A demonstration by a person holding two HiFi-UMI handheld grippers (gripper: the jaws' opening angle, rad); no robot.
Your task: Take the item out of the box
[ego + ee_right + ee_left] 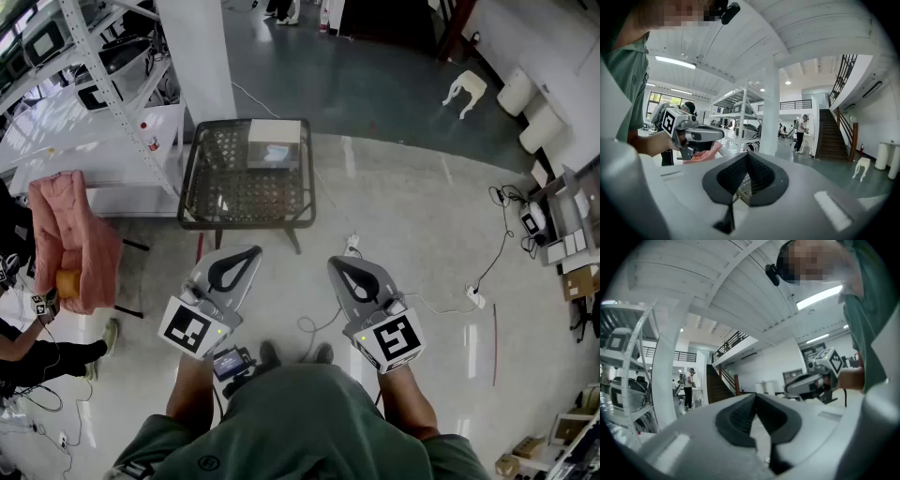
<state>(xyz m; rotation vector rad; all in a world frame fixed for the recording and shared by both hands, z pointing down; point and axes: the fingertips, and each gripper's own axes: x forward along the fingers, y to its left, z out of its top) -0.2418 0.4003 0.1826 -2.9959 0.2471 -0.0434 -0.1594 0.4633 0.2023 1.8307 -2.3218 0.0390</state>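
A pale cardboard box (pixel 274 143) stands on the far right part of a low table with a dark mesh top (pixel 234 192). Something light shows inside the box, too small to make out. Both grippers are held level in front of the person's body, well short of the table. My left gripper (pixel 251 250) is shut with nothing between its jaws, and its tips meet in the left gripper view (pixel 755 395). My right gripper (pixel 335 262) is also shut and empty, as the right gripper view (pixel 748 154) shows. Each gripper appears in the other's view.
A white pillar (pixel 197 56) and metal shelving (pixel 103 94) stand left of the table. A pink cloth (pixel 70 239) hangs over a seat, with another person (pixel 23 328) beside it. Cables and a power strip (pixel 475 298) lie on the floor at the right.
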